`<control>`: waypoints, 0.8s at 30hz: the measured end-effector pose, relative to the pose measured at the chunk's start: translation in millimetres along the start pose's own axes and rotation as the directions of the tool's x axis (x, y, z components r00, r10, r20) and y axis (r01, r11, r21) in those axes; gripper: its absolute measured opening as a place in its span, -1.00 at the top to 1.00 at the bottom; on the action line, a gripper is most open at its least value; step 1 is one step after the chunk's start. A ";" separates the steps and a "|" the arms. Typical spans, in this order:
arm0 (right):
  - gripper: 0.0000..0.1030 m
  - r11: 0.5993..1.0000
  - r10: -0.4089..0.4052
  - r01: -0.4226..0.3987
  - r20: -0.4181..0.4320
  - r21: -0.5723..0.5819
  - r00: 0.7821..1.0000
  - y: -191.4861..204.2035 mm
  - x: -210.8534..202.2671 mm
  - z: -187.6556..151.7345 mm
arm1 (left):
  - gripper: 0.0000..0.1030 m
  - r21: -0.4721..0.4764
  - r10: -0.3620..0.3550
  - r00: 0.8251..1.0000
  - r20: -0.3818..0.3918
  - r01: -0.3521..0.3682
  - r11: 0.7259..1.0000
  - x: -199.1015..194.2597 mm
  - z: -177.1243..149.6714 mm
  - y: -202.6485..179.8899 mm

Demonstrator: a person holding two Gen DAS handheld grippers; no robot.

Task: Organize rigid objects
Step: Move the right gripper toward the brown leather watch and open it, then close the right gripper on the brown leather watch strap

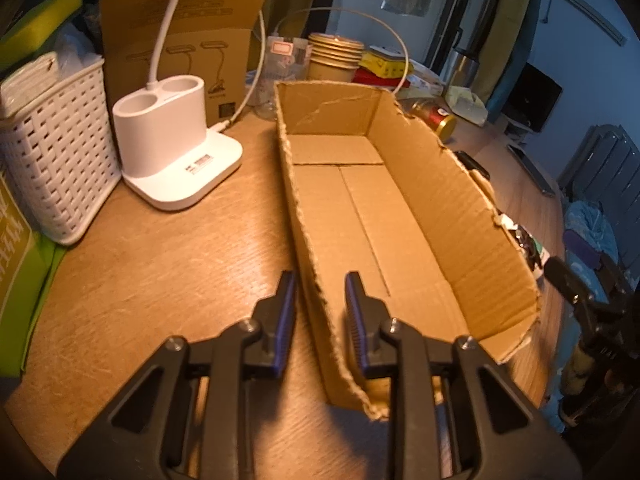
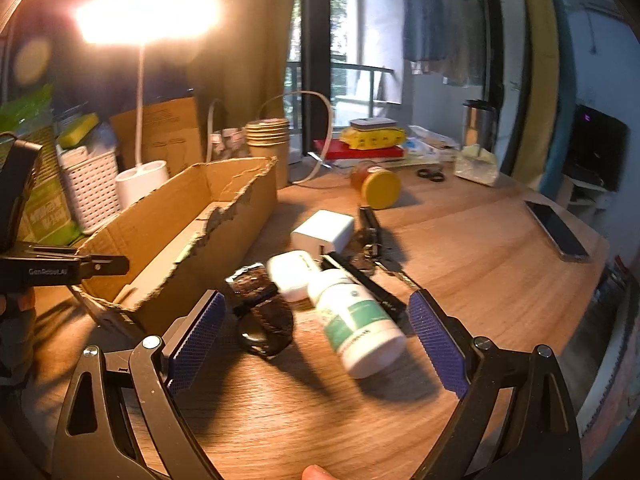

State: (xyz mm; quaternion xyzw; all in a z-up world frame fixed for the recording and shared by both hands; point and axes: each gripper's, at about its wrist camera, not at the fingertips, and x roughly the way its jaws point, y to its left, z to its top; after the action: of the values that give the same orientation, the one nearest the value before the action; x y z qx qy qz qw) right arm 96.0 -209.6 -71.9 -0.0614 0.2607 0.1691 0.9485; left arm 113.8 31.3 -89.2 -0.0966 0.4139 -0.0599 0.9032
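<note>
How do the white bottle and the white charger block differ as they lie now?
The white bottle is round and long, lying on its side; the white charger block is a squarish, flat-sided brick. The bottle bears a green label; the charger block is plain white. The bottle lies nearest, between the open fingers of the right hand-held gripper; the charger block sits farther back. Both rest on the wooden table, outside the cardboard box.

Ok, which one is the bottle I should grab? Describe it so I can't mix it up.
Find the torn cardboard box on the wooden table; a small pile lies just right of it. The bottle lies on its side nearest the right gripper, the only white cylinder with a green label.
</note>
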 end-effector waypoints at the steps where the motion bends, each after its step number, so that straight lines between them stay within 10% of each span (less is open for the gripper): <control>1: -0.84 1.000 0.008 -0.008 0.002 -0.009 1.000 2.5 0.3 -0.1 | 0.50 -0.001 -0.005 1.000 0.000 0.005 1.000 -0.1 -0.4 -0.1; 17: -0.54 0.992 0.093 -0.097 -0.045 -0.081 0.995 23.3 24.7 -0.7 | 0.50 -0.024 -0.011 1.000 0.015 0.012 1.000 1.1 -2.8 2.5; 24: 0.09 0.991 0.086 -0.092 -0.062 -0.095 0.994 25.4 29.8 -1.8 | 0.50 -0.015 0.002 1.000 0.029 -0.002 1.000 0.4 -2.9 1.5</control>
State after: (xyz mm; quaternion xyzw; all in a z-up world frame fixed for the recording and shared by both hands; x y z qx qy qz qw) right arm 110.3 -177.6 -89.6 -0.1010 0.2816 0.2220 0.9280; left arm 111.9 32.3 -91.7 -0.1039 0.4012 -0.0544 0.9085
